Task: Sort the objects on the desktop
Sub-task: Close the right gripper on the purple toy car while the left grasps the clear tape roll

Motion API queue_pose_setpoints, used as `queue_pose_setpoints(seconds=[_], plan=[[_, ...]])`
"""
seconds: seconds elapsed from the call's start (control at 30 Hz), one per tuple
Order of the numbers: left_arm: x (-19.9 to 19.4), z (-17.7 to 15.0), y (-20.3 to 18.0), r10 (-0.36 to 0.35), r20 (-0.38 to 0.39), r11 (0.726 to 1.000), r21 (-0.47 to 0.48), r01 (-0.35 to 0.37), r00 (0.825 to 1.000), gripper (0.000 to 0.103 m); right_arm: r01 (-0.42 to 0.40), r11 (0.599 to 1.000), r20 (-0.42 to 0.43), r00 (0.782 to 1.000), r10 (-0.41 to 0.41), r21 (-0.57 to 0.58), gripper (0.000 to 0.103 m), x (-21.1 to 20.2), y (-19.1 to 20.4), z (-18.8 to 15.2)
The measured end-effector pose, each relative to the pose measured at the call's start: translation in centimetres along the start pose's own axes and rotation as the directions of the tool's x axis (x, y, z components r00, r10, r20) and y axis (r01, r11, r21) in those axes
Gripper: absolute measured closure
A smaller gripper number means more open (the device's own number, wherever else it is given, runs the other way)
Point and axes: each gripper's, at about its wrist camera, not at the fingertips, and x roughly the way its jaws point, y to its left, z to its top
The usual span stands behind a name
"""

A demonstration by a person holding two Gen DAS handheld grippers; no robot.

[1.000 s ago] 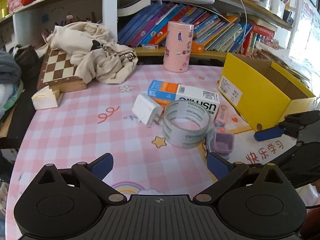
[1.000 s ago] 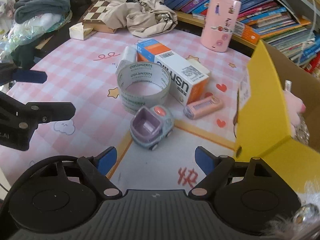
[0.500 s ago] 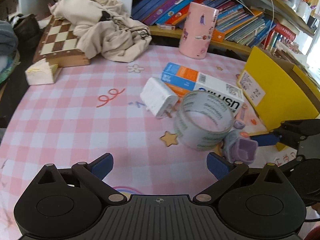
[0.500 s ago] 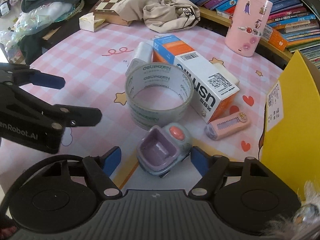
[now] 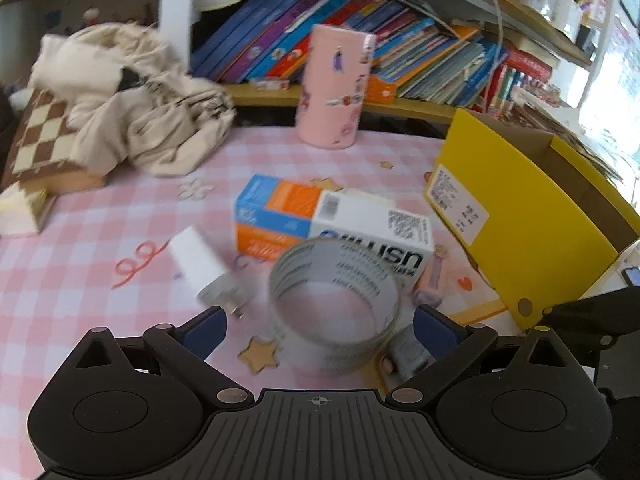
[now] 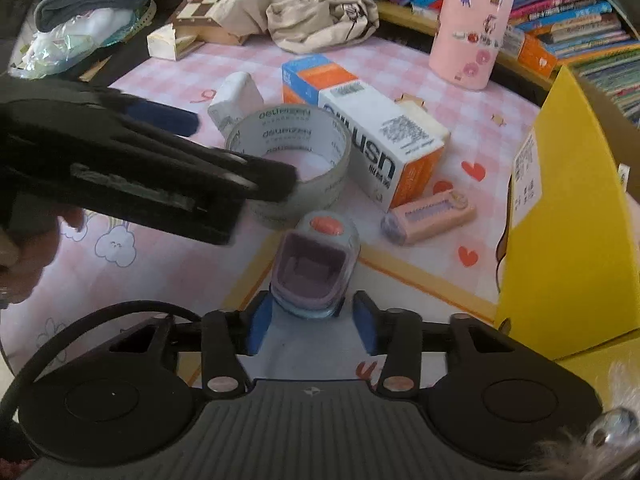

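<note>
Right hand-held gripper [image 6: 311, 320], angled steeply down, jaws closing around toy car [image 6: 314, 264].

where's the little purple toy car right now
In the right wrist view the small purple toy car sits low at centre on the table, its rear between the closing right claw, just below the clear tape roll.

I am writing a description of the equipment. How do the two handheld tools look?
Both are black plastic. The left tool and right tool each have two angular linkage fingers with blue pads, silver pivot pins, round side discs and a ribbed centre. A black cable curves beside the right one.
</note>
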Motion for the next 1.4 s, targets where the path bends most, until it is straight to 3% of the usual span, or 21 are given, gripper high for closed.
queue_pose_setpoints(seconds=[0.27, 0.37, 0.43, 0.67, 0.8, 1.27, 1.4], plan=[[1.9, 0.8, -0.9, 0.020, -0.020, 0.999, 0.041, -0.019, 1.000, 0.004, 0.005, 1.000, 0.049, 0.999, -0.005, 0.003, 0.049, 1.0, -0.1, 0.7], [2.3, 0.8, -1.4, 0.021, -0.028, 0.997, 0.074, -0.019, 0.999, 0.004, -0.023, 0.998, 0.058, 0.998, 0.020, 0.054, 0.048, 1.6, -0.6, 0.8], [2.6, 0.8, -1.9, 0.025, -0.028, 0.995, 0.102, -0.022, 0.999, 0.004, -0.020, 0.998, 0.072, 0.997, 0.016, 0.060, 0.056, 1.7, -0.6, 0.7], [4.2, 0.9, -2.7, 0.075, -0.074, 0.987, 0.147, -0.063, 0.994, 0.003, 0.025, 0.998, 0.010, 1.000, -0.025, 0.052, 0.062, -0.3, -1.3, -0.6], [4.9, 0.3, -3.0, 0.095, -0.106, 0.987, 0.138, -0.080, 0.990, 0.003, 0.024, 0.993, 0.017, 1.000, -0.026, 0.120, 0.064, -1.3, -2.2, -2.8], [6.5, 1.1, -3.6, 0.141, -0.140, 0.986, 0.108, -0.126, 0.980, 0.004, -0.036, 0.996, 0.059, 0.998, 0.031, 0.079, 0.064, -2.1, -3.0, -4.0], [6.2, 1.2, -3.8, 0.146, -0.125, 0.987, 0.088, -0.135, 0.981, 0.018, -0.060, 0.995, 0.068, 0.996, 0.055, 0.080, 0.064, -2.5, -3.3, -4.5]])
